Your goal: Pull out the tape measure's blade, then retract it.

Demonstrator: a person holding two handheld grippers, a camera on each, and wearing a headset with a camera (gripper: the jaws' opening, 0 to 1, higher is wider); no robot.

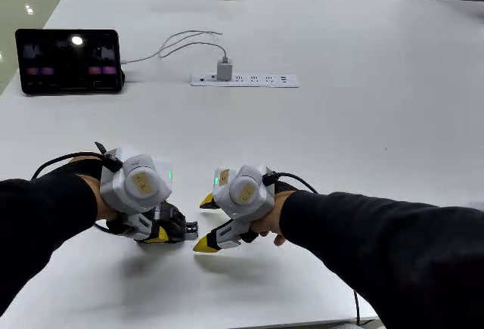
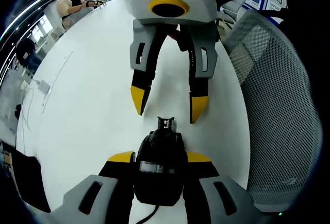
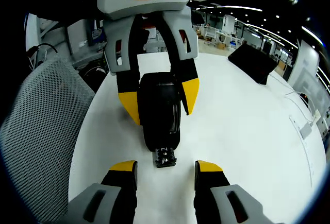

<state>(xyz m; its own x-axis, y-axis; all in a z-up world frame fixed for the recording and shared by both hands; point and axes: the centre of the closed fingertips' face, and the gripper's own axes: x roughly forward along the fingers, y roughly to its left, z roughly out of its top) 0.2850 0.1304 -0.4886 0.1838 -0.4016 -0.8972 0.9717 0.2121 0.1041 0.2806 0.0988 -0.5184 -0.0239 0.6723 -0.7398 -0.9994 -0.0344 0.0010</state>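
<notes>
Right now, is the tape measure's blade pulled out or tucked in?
In. Only the end hook pokes from the tape measure; no blade length shows.

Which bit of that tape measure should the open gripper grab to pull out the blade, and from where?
The small end hook poking out of the tape measure, which the left gripper clamps. It points at the right gripper, so straight on seems best, one jaw each side.

Pale grey left gripper (image 1: 168,231) and right gripper (image 1: 204,224), yellow-tipped jaws, black cables (image 1: 54,159), black sleeves (image 1: 38,212).
</notes>
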